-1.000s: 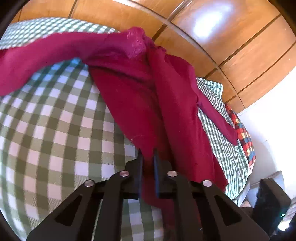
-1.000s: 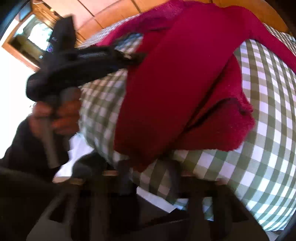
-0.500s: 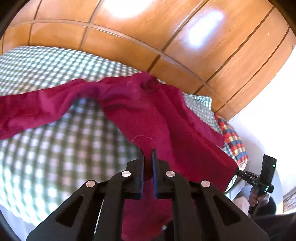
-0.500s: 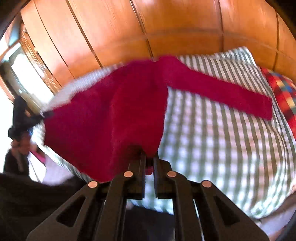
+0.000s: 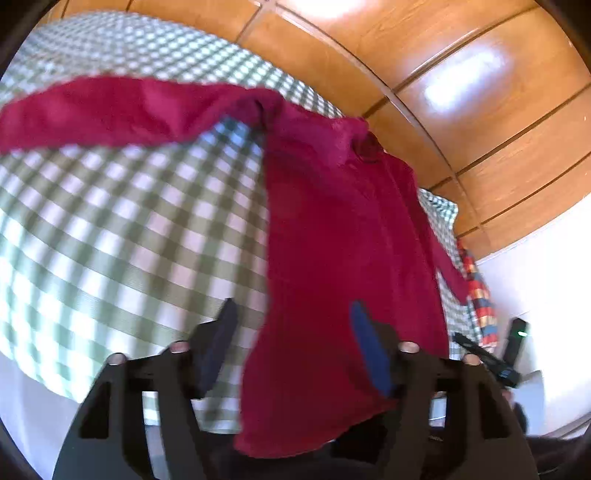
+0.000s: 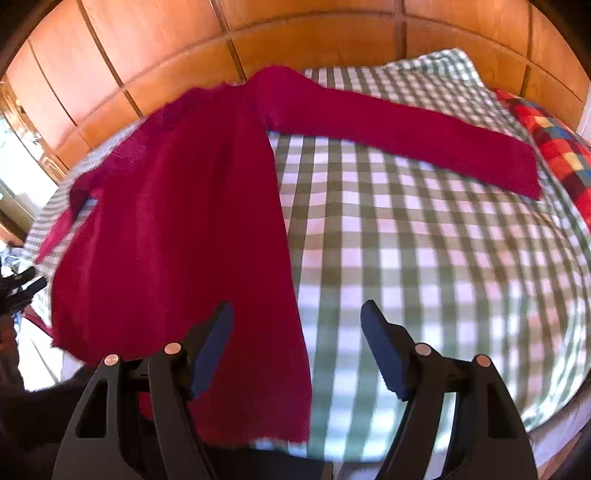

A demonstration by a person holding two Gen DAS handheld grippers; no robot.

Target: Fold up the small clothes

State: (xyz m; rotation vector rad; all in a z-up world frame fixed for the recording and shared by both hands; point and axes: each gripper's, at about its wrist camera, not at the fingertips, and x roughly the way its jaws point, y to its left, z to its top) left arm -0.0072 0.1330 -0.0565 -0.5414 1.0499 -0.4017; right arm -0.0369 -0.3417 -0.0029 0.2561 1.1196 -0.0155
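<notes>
A dark red long-sleeved sweater [image 5: 332,240] lies spread on a green and white checked bed [image 5: 110,221], its hem hanging over the near edge. One sleeve [image 5: 110,110] stretches left in the left wrist view. In the right wrist view the sweater body [image 6: 177,229] lies left and the other sleeve [image 6: 399,125] reaches right. My left gripper [image 5: 291,314] is open over the hem, holding nothing. My right gripper [image 6: 295,317] is open over the hem's right edge, holding nothing.
A wooden panelled headboard wall [image 6: 295,33] runs behind the bed. A multicoloured checked blanket [image 6: 554,140] lies at the bed's right side, also in the left wrist view [image 5: 480,295]. The other gripper shows at the right edge [image 5: 491,358].
Both grippers were shut on the sweater's hem and have opened, letting it go. The sweater now lies flat with its sleeves spread out.
</notes>
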